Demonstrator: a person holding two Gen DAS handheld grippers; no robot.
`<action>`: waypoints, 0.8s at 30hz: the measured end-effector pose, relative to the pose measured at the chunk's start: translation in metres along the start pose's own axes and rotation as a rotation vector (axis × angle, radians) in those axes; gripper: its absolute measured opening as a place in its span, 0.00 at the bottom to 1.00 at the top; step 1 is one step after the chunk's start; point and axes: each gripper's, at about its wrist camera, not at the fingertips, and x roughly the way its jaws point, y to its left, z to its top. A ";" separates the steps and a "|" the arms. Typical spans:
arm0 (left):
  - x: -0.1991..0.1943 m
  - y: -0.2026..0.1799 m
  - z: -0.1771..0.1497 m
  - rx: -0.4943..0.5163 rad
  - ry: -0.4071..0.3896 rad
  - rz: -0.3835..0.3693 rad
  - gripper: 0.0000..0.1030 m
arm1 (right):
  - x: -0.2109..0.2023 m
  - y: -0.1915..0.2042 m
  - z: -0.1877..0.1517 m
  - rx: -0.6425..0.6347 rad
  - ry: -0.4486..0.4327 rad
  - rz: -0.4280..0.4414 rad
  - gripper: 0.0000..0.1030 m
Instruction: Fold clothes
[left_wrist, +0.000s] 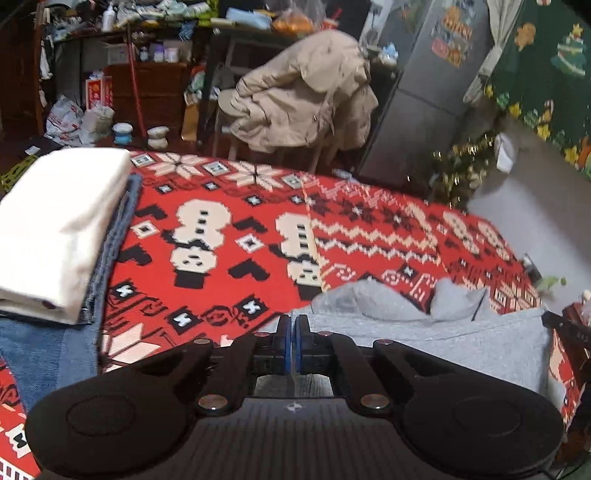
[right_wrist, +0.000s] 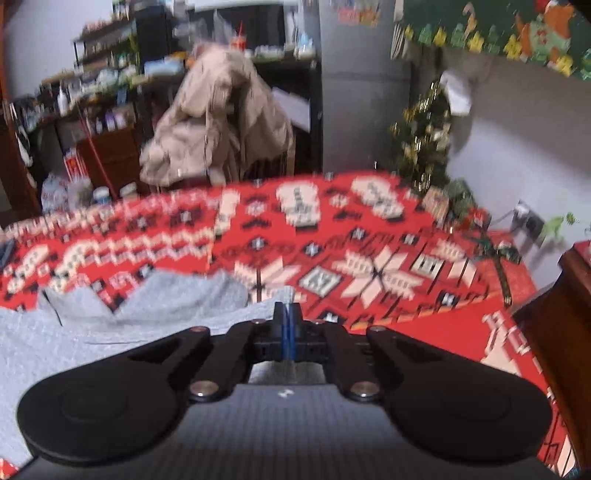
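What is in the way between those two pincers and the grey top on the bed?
Nothing visible. The grey top lies directly at the tips of the left gripper and right gripper, both shut. The folded pile sits off to the side.

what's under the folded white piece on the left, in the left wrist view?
The folded white garment sits on folded blue denim, whose edges stick out along its right side and below it. The denim lies on the red patterned blanket. Anything between the layers is covered.
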 end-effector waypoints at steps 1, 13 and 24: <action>-0.001 0.000 -0.002 0.003 -0.008 0.006 0.02 | -0.003 -0.001 0.001 0.006 -0.010 -0.003 0.01; 0.030 0.019 -0.022 -0.028 0.091 0.066 0.31 | 0.015 -0.005 -0.020 0.046 0.038 -0.074 0.34; 0.044 0.003 -0.006 0.013 0.136 -0.084 0.17 | -0.009 0.001 -0.020 0.007 0.048 -0.010 0.34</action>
